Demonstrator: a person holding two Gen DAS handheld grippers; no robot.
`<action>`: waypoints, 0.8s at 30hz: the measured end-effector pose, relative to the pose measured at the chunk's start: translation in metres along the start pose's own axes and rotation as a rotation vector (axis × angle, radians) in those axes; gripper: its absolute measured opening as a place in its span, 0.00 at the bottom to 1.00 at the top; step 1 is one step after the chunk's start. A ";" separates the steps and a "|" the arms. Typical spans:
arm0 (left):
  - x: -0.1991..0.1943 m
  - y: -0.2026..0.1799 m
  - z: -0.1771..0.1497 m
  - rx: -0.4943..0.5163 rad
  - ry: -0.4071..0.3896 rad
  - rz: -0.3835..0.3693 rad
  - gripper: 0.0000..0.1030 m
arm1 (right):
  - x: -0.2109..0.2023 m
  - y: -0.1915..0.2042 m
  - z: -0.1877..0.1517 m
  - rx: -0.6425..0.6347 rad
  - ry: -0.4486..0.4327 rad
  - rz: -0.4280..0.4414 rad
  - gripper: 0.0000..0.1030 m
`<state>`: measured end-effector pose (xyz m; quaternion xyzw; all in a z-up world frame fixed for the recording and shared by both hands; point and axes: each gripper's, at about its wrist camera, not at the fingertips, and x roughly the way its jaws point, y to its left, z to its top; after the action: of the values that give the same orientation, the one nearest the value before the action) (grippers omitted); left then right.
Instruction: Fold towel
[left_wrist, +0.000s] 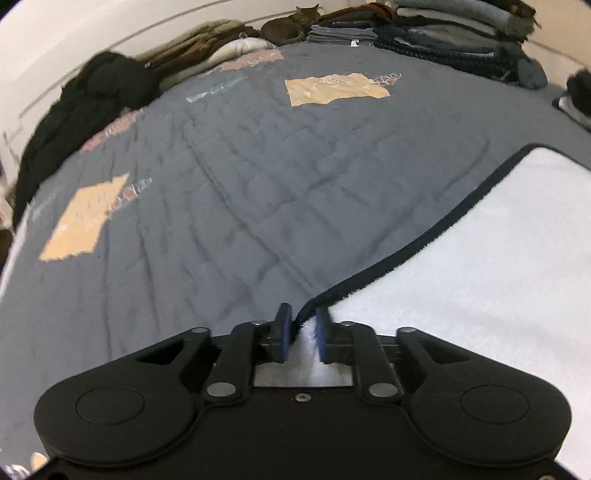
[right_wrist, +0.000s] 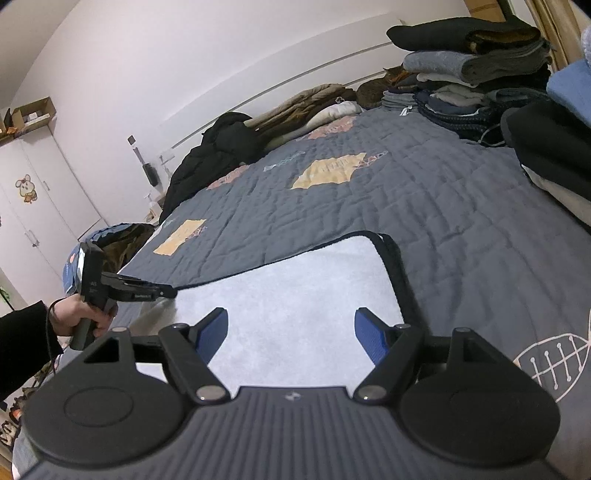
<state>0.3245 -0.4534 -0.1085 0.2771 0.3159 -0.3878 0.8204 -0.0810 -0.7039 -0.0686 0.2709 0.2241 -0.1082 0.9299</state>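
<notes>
A white towel (left_wrist: 461, 280) with a dark border lies spread on the grey quilted bed cover. My left gripper (left_wrist: 302, 321) is shut on the towel's near left corner, the dark hem pinched between its blue pads. In the right wrist view the same towel (right_wrist: 295, 291) lies flat, and the left gripper (right_wrist: 171, 292), held by a hand in a dark sleeve, grips its left corner. My right gripper (right_wrist: 291, 325) hovers open above the towel's near part, nothing between its fingers.
The grey quilt (right_wrist: 461, 229) covers the bed. Stacks of folded clothes (right_wrist: 472, 70) stand at the far right, a black jacket (right_wrist: 207, 155) and blankets lie along the wall. A cat (left_wrist: 291, 26) rests at the back. White cupboards (right_wrist: 33, 221) stand left.
</notes>
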 end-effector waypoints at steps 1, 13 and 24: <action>-0.005 0.003 -0.002 -0.021 -0.011 0.011 0.22 | 0.000 0.000 0.000 0.002 0.001 0.000 0.73; -0.030 0.046 -0.047 -0.362 -0.066 -0.008 0.58 | 0.001 0.005 0.000 0.004 0.001 0.005 0.73; -0.019 0.086 -0.069 -0.669 -0.100 -0.091 0.08 | 0.005 0.003 -0.001 -0.001 0.011 -0.010 0.73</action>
<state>0.3643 -0.3491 -0.1215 -0.0410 0.3969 -0.3122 0.8621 -0.0758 -0.7013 -0.0700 0.2702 0.2307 -0.1112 0.9281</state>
